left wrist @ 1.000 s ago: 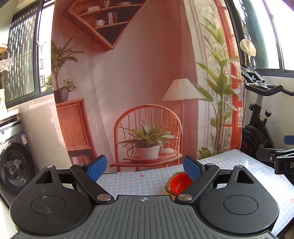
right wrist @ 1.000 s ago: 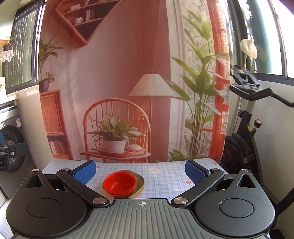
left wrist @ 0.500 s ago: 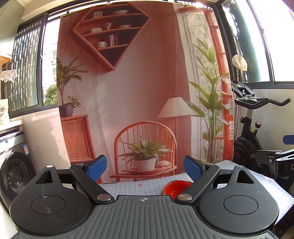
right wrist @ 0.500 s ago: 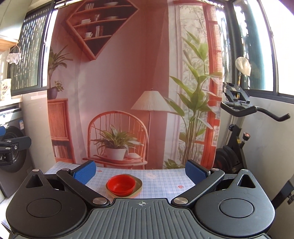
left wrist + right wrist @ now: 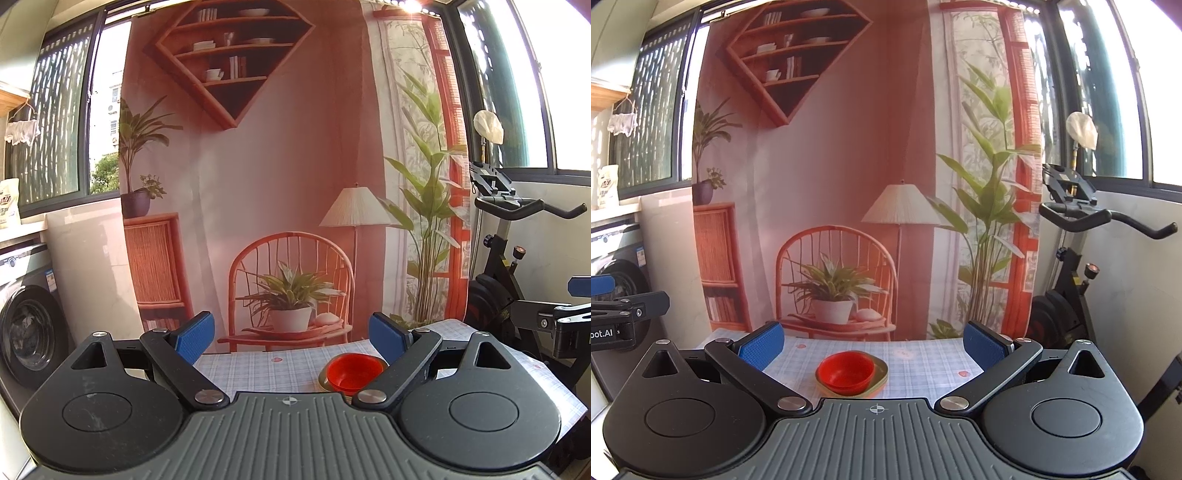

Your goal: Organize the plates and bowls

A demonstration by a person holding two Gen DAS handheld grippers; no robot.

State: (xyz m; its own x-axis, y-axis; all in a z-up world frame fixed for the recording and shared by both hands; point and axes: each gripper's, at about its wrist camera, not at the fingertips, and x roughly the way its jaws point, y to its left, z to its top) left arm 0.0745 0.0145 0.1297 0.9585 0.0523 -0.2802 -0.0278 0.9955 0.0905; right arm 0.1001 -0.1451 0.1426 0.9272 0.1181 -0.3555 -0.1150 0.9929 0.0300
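A red bowl (image 5: 846,371) sits stacked on an olive-green plate (image 5: 881,374) in the middle of a table with a checked cloth (image 5: 923,356). In the left wrist view the red bowl (image 5: 352,371) lies low right, partly behind the right finger, with the plate's edge (image 5: 323,380) showing. My left gripper (image 5: 291,338) is open and empty, held back from and above the table. My right gripper (image 5: 873,343) is open and empty, also back from the stack. The right gripper also shows at the left wrist view's right edge (image 5: 569,321).
A printed backdrop (image 5: 831,184) of a chair, plant and lamp hangs behind the table. An exercise bike (image 5: 1082,251) stands to the right. A washing machine (image 5: 26,325) stands to the left. The table's right edge (image 5: 561,384) is close to the bike.
Both grippers have pulled back and up from the table, so the bowl and plate look smaller and farther. Both stay open and empty.
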